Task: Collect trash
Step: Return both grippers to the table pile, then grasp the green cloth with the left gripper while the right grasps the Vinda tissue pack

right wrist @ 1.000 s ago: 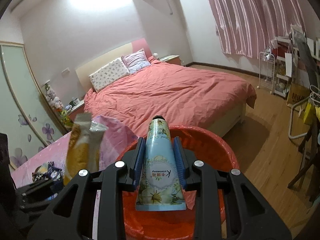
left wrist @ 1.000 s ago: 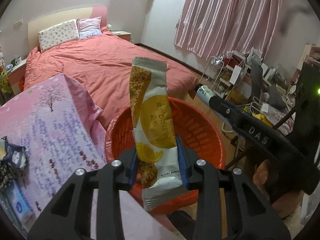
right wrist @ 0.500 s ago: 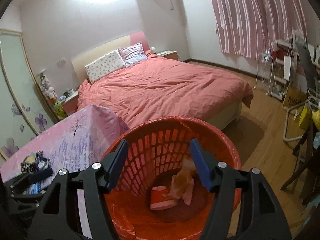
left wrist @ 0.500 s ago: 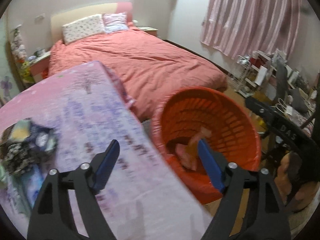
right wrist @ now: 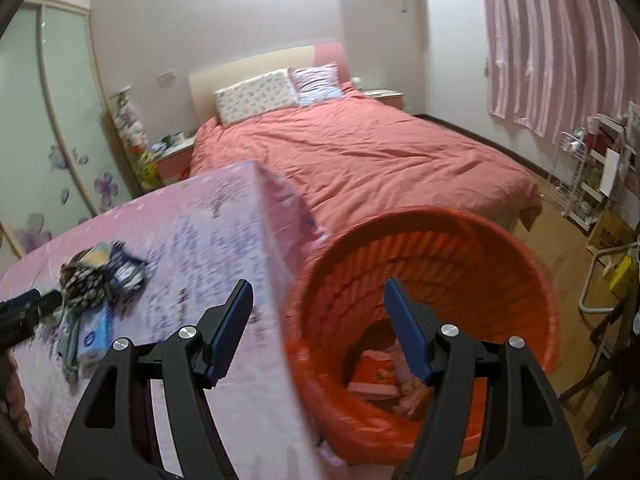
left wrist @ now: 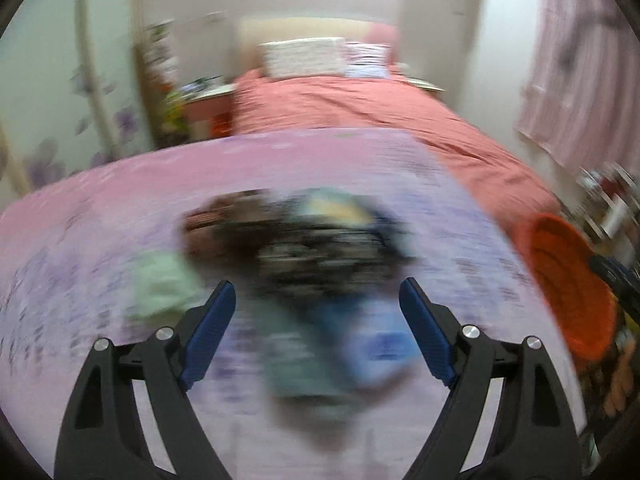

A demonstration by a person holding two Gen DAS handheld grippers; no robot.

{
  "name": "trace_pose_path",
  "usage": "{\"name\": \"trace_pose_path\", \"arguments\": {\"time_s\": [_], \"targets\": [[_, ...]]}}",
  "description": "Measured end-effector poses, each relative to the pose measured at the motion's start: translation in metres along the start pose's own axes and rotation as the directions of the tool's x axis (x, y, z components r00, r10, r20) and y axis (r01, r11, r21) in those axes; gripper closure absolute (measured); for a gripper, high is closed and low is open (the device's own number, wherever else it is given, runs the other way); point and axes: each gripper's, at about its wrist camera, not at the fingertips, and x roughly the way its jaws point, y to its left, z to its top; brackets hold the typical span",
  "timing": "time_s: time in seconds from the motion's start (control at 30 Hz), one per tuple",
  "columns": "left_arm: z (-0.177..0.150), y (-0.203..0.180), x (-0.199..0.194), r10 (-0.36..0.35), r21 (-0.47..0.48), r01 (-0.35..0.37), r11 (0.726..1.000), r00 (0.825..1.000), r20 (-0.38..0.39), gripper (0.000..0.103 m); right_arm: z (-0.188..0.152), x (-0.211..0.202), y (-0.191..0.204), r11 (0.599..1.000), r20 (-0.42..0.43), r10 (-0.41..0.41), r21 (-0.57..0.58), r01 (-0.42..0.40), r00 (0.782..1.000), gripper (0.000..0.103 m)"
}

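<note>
Left gripper (left wrist: 316,306): jaws are standing wide apart, having just been opening; nothing is sitting between the blue pads (left wrist: 208,334). It is hanging over the pile on the worktop, low centre of the left wrist view.

Right gripper (right wrist: 318,316): jaws are gaping, having just been opening, with nothing between them. Its left finger is showing over the worktop edge, its right finger over the basket mouth.

Trash pile (right wrist: 94,300): lying on the worktop at lower left of the right wrist view: a dark patterned wrapper, a blue-and-white packet, something pale green. In the left wrist view it is filling the centre (left wrist: 316,264) but smeared by motion blur, so single pieces are not telling apart.

Worktop (right wrist: 208,240): wearing a pink-and-lilac printed cloth, running from centre to lower left.

Orange basket (right wrist: 520,280): standing just beside the worktop's right edge, lower right of the right wrist view; at the right edge (left wrist: 568,280) of the left wrist view.

Dropped trash (right wrist: 376,376): lying at the basket's bottom, red and pink packets, partly hidden behind the right finger.

Bed (right wrist: 360,152): lying beyond the worktop and basket, with a salmon cover and two pillows at the headboard.

Curtain (right wrist: 552,40): hanging pink-striped at upper right.
</note>
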Motion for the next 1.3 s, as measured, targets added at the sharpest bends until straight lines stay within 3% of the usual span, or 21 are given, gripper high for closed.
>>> {"name": "trace_pose_path", "arguments": {"time_s": [0.13, 0.27, 0.43, 0.6, 0.67, 0.83, 1.0, 1.13, 1.2, 1.3], "targets": [[0.000, 0.062, 0.012, 0.112, -0.106, -0.115, 0.988, 0.993, -0.029, 0.022, -0.005, 0.004, 0.029, 0.998, -0.032, 0.046, -0.048, -0.048, 0.998, 0.035], [0.000, 0.097, 0.027, 0.137, -0.163, -0.147, 0.976, 0.988, -0.068, 0.029, -0.013, 0.009, 0.063, 0.989, -0.078, 0.105, -0.101, -0.112, 0.991, 0.037], [0.001, 0.110, 0.050, 0.127, -0.165, -0.144, 0.976, 0.986, -0.108, 0.043, -0.025, 0.016, 0.109, 0.966, -0.139, 0.173, -0.167, -0.195, 0.975, 0.040], [0.000, 0.105, 0.064, 0.096, -0.166, -0.115, 0.979, 0.988, -0.117, 0.073, -0.037, 0.024, 0.145, 0.937, -0.223, 0.237, -0.204, -0.283, 0.946, 0.044], [-0.002, 0.105, 0.061, 0.094, -0.158, -0.114, 0.981, 0.988, -0.125, 0.075, -0.043, 0.027, 0.156, 0.926, -0.254, 0.249, -0.220, -0.307, 0.935, 0.044], [-0.017, 0.107, 0.049, 0.128, -0.107, -0.139, 0.984, 0.986, -0.107, 0.074, -0.050, 0.030, 0.174, 0.908, -0.293, 0.272, -0.239, -0.345, 0.917, 0.044], [-0.020, 0.113, 0.048, 0.109, -0.139, -0.124, 0.982, 0.988, -0.108, 0.071, -0.054, 0.036, 0.194, 0.899, -0.321, 0.271, -0.252, -0.358, 0.907, 0.039], [-0.018, 0.112, 0.049, 0.107, -0.142, -0.122, 0.982, 0.988, -0.108, 0.071, -0.058, 0.045, 0.207, 0.901, -0.326, 0.237, -0.277, -0.332, 0.915, 0.039], [-0.017, 0.111, 0.049, 0.105, -0.144, -0.120, 0.982, 0.989, -0.108, 0.071, -0.059, 0.045, 0.211, 0.903, -0.309, 0.205, -0.305, -0.301, 0.929, 0.047], [-0.018, 0.110, 0.049, 0.104, -0.146, -0.119, 0.982, 0.989, -0.108, 0.071, -0.059, 0.043, 0.204, 0.917, -0.304, 0.184, -0.291, -0.274, 0.935, 0.049]]}}
